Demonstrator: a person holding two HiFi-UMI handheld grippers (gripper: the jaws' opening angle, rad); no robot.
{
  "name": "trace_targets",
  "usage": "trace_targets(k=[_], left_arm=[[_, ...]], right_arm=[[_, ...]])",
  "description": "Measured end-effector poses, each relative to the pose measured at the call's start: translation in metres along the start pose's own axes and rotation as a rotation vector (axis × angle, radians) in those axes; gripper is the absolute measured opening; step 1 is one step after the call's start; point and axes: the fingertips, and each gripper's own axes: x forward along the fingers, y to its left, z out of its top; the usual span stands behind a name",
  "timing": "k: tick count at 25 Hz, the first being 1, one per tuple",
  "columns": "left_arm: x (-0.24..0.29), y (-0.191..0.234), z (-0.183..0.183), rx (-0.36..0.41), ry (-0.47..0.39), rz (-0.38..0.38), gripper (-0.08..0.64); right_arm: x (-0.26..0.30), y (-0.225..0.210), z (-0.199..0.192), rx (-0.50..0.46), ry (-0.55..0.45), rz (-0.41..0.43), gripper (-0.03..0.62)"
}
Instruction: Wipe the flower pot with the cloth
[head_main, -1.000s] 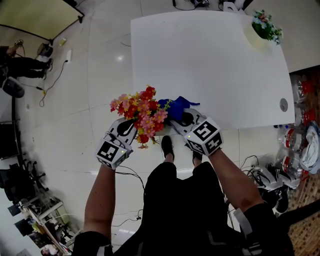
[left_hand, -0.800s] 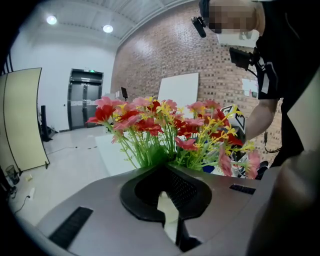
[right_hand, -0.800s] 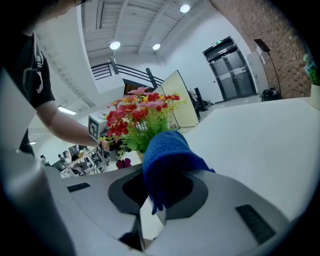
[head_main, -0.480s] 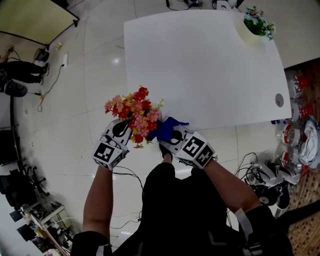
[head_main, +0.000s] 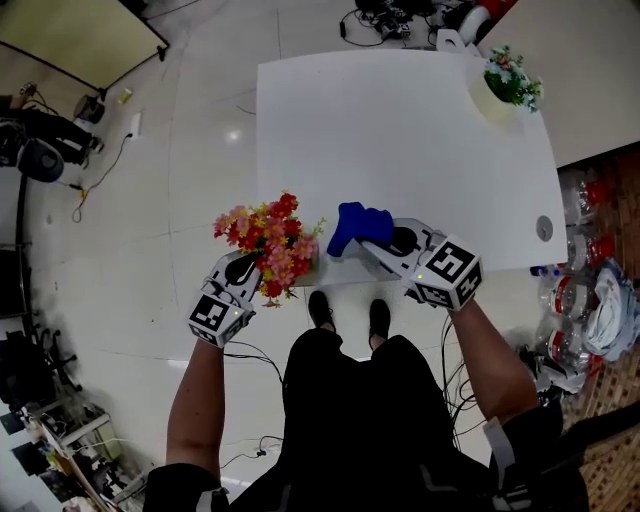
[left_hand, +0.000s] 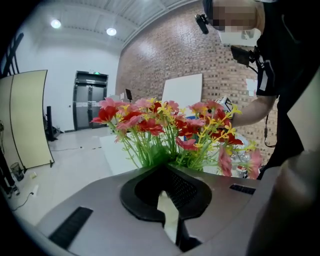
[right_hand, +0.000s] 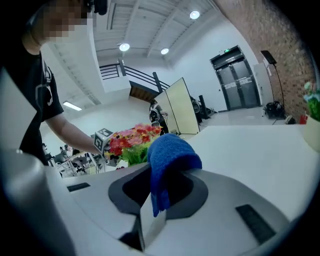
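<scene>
A bunch of red, pink and yellow flowers (head_main: 265, 235) stands in a cream flower pot (head_main: 308, 267), mostly hidden under the blooms, off the table's near left corner. My left gripper (head_main: 262, 274) is shut on the pot. In the left gripper view a cream strip of the pot (left_hand: 167, 212) sits between the jaws of the left gripper (left_hand: 168, 200), below the flowers (left_hand: 165, 130). The right gripper (head_main: 368, 240) is shut on a blue cloth (head_main: 352, 224) over the table's near edge, a short gap right of the flowers. In the right gripper view the cloth (right_hand: 167, 160) drapes over the right gripper (right_hand: 152, 202).
The white table (head_main: 400, 140) stretches ahead. A second pot of flowers (head_main: 505, 82) stands at its far right corner. Cables and gear lie on the floor beyond the table and at the left. My feet are below the table edge.
The right gripper has drawn the blue cloth away from the flowers, to the right and over the table edge. The left gripper still holds the pot in about the same place.
</scene>
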Motion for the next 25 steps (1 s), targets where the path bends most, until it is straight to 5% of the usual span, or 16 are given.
trace_targets(k=[4,13,25], left_arm=[[0.001,-0.003,0.001,0.003,0.006,0.007,-0.001],[0.002,-0.006,0.006,0.076,0.005,-0.025,-0.002],[0.005,0.0,0.01,0.134,0.082,0.001,-0.002]], right_arm=[[0.011,-0.026,0.031,-0.078,0.038,0.052,0.044],[0.104,-0.039,0.054,-0.181,0.163,0.35,0.044],[0.181,0.006,0.029,-0.413,0.415,0.932,0.044]])
